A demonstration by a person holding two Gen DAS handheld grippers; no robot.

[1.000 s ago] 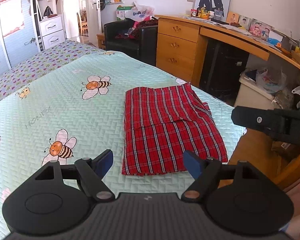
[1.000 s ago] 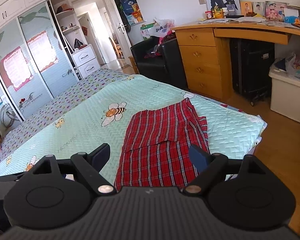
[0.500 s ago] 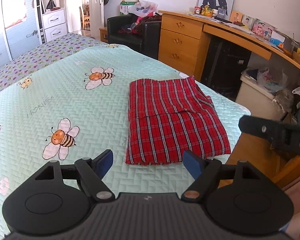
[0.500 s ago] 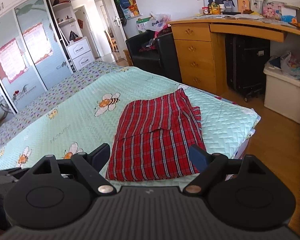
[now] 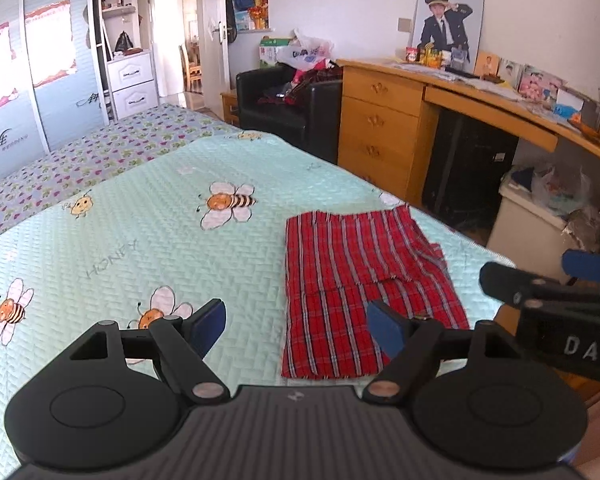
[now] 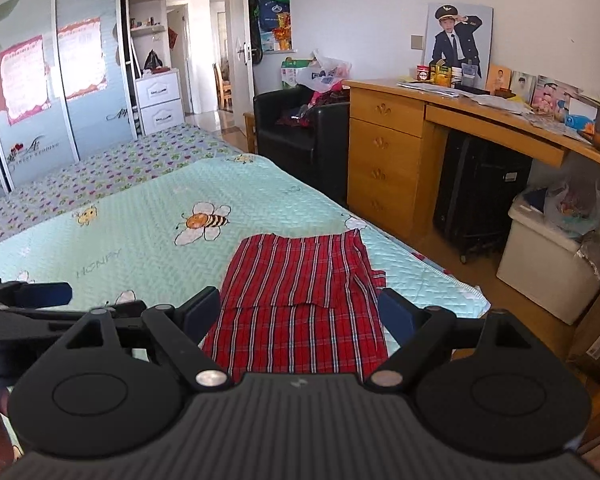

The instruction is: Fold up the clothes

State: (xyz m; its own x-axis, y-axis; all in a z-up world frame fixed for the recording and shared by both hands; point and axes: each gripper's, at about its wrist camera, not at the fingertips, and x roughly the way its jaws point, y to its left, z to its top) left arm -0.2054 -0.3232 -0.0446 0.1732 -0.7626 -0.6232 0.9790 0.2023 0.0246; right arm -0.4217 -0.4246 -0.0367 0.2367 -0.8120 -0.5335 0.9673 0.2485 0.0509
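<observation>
red plaid garment, folded into a rough rectangle, flat on the mint bee-print quilt near the bed's corner on the desk side. one folded layer on top, its frayed edge crossing the middle; a flap sticking out on the side toward the floor. possibly shorts, though hard to say from these angles.

left gripper raised over the quilt just short of the garment's near edge, blue pads wide apart, nothing between them, touching no cloth. right gripper likewise spread wide and empty, hanging above the near end of the plaid, with the cloth seen through the gap. each tool visible in the other's view: right one at the right edge of the left camera, left one low at the left edge of the right camera.

beyond the quilt, a floral sheet toward the mirrored wardrobe. off the bed's far corner, a black armchair piled with bags and clothes. beside it, a wooden desk with drawers, cluttered with photos and jars, a framed portrait leaning on the wall. under the desk, a black suitcase; next to that, a white bin with plastic bags on top.
</observation>
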